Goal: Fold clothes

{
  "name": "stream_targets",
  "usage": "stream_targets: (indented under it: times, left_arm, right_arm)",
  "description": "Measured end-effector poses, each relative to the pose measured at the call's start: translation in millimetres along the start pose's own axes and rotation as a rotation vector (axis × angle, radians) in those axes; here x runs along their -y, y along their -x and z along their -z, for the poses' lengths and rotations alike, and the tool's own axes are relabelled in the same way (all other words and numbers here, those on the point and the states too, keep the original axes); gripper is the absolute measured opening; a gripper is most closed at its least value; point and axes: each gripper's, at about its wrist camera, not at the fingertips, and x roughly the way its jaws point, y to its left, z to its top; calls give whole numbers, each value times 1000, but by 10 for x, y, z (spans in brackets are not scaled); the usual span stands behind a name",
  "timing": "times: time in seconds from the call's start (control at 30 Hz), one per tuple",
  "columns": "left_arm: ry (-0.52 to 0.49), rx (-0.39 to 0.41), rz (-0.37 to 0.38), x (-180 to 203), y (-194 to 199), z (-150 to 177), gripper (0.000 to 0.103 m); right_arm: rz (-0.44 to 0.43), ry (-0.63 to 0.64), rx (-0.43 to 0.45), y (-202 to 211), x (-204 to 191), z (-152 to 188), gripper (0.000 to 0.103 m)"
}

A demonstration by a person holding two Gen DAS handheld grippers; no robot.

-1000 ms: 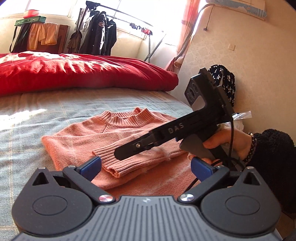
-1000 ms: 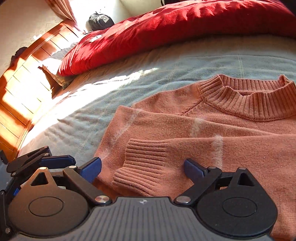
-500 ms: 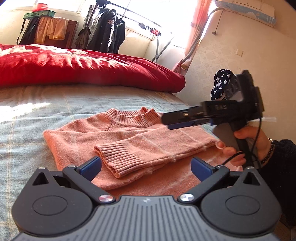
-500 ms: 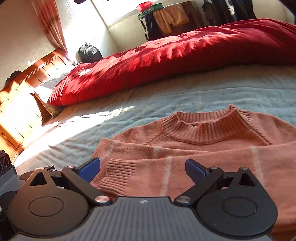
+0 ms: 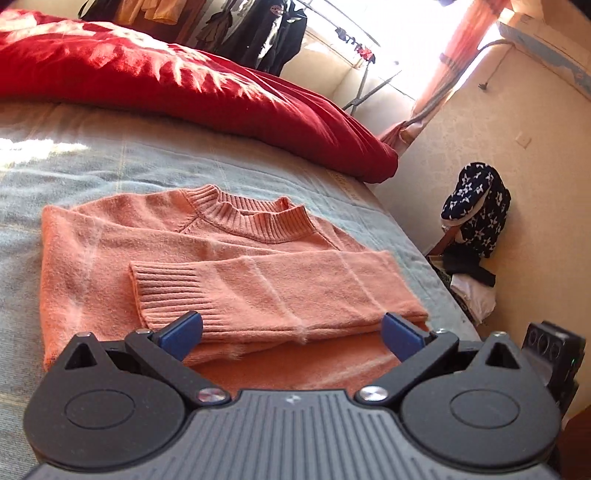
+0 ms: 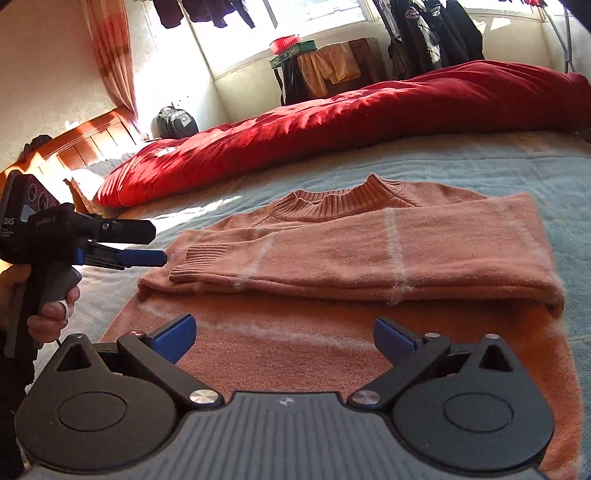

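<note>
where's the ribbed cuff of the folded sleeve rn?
The ribbed cuff lies across the chest of the salmon knit sweater, below the collar; in the left wrist view it is just ahead of the open left tool.

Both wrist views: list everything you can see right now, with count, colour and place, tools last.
sweater: one, salmon pink, flat on the bed, one sleeve folded across the chest
bed cover: one, pale blue-grey, under the sweater
duvet: one, red, bunched along the far side of the bed
headboard: one, wooden, orange-brown
backpack: one, dark, by the headboard
hanging clothes: several, dark, on a rack by the window
left tool: one, black with blue pads, beside the cuff, holding nothing
right tool: one, open, over the hem
</note>
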Motion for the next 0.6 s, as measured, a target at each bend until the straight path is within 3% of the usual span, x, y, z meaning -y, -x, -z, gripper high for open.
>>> stream_targets:
  times: [0.1,0.2,0.3,0.47,0.57,0.6]
  left_arm:
    - [194,-11,-34,-195,-42,-49,102]
    - [325,-9,2,-308,-118,15,102]
    - [346,-15,-8,-283,-290,69,102]
    - [306,7,-90,-230,-458,20,102]
    - [312,52,-210,-253,-386,-41,102]
    - [306,38,-210,-233,-359,-45,102]
  right_arm:
    - [-78,-46,-14,-50,108,141,103]
    - [-87,-40,-19,-17,127,181,103]
    - [-114,-63,-7,31,182,215,103]
    - [-141,-94,8,135,240,239,103]
    - [-136,-95,9,164,250,249,103]
    - [-134,-95,9,174,254,253,103]
